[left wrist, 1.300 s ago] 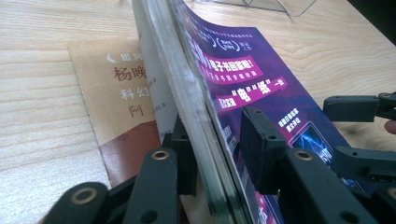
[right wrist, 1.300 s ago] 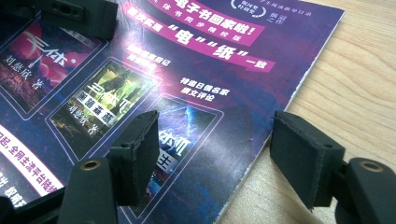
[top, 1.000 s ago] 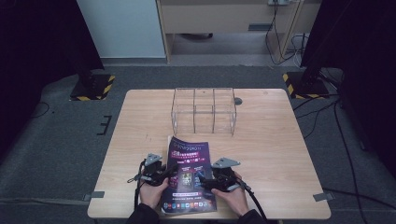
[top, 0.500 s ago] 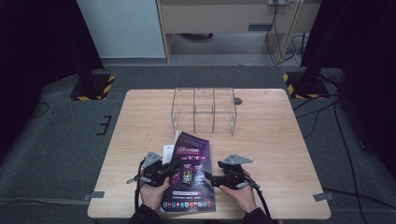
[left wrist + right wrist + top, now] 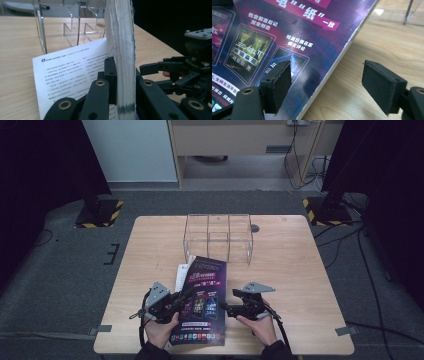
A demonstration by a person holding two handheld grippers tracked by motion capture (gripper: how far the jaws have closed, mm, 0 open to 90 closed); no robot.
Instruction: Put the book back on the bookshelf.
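From above, a magazine (image 5: 202,302) lies near the tabletop's (image 5: 300,270) near edge, with a clear plastic organizer (image 5: 219,237) beyond it. The left tool's (image 5: 122,82) own view adds detail: its jaws pinch a thick block of raised pages, a printed page (image 5: 72,75) lying open at left. The right tool (image 5: 327,82) is spread wide, straddling the cover's right edge, gripping nothing.
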